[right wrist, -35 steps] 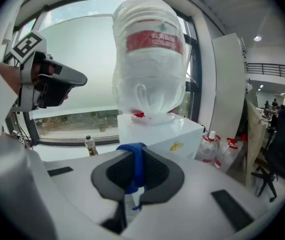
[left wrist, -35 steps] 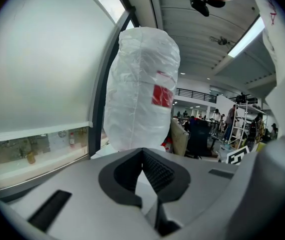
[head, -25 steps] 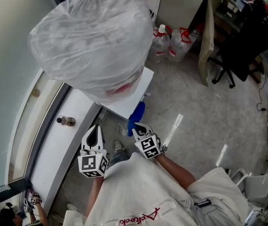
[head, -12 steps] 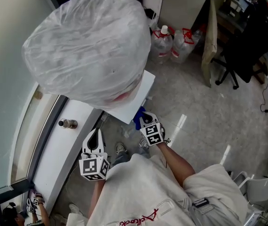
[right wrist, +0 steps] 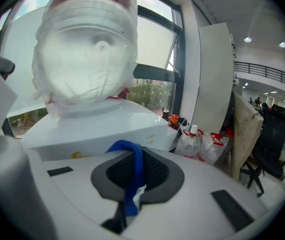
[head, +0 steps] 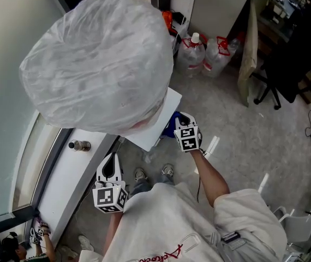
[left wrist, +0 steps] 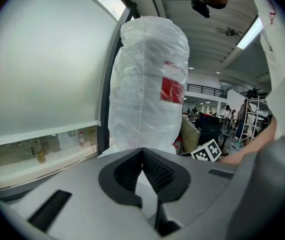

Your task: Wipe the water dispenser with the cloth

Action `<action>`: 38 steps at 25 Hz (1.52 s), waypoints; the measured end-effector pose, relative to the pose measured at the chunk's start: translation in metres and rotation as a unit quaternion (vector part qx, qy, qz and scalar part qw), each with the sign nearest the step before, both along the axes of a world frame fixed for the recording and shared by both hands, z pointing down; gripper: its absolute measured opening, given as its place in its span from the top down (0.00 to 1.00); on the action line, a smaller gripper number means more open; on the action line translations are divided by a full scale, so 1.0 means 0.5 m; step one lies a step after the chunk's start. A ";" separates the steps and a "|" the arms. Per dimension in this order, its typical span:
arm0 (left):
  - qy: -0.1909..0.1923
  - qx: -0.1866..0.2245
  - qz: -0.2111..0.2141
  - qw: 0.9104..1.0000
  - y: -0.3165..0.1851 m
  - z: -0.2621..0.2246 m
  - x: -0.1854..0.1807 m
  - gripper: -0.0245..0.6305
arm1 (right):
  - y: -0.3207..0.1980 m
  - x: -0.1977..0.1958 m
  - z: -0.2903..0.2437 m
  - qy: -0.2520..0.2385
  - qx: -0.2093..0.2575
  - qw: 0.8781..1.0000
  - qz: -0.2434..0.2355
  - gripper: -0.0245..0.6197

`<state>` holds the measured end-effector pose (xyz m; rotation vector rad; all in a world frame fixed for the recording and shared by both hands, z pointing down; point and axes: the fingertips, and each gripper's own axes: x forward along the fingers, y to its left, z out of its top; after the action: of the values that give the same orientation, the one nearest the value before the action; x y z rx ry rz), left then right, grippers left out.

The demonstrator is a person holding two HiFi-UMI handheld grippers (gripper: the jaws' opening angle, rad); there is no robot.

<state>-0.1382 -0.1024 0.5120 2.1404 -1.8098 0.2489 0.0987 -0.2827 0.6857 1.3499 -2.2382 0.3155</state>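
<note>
The water dispenser's white body [head: 165, 115] carries a big bottle wrapped in a clear plastic bag [head: 101, 64]. My right gripper [head: 181, 120] is shut on a blue cloth [head: 171, 130], which sits against the dispenser's front right edge. In the right gripper view the blue cloth [right wrist: 133, 171] hangs between the jaws of the right gripper [right wrist: 135, 156], with the dispenser's body [right wrist: 97, 129] and the bottle [right wrist: 87, 54] just beyond. My left gripper [head: 110, 160] hovers lower left, shut and holding nothing. From the left gripper [left wrist: 143, 156] the wrapped bottle [left wrist: 147, 84] rises ahead.
A white window ledge [head: 71, 173] runs along the left with a small metal fitting [head: 79, 144] on it. Bagged water jugs [head: 202, 53] stand on the floor behind the dispenser. A beige board [head: 249, 42] and a black office chair [head: 286, 64] are at the right.
My right gripper has carried the blue cloth up and away from me, along the dispenser's front right edge. The left gripper has barely moved.
</note>
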 end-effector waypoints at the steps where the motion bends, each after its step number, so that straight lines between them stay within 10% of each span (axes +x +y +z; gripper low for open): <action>1: 0.000 -0.001 -0.001 1.000 -0.002 0.000 0.002 0.95 | -0.018 0.012 -0.001 0.001 0.001 1.000 0.006 0.93; 18: -0.010 0.005 0.011 1.000 -0.006 -0.007 0.023 0.95 | -0.041 0.056 -0.031 -0.026 0.004 0.999 0.036 0.93; 38: 0.005 0.068 0.099 0.993 0.016 -0.062 0.150 0.95 | 0.138 0.028 -0.324 -0.074 0.143 0.987 -0.005 0.93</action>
<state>-0.0634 -0.0945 0.4812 2.4151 -1.6525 0.1645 0.1128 -0.2139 0.5238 1.5026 -2.4861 0.0945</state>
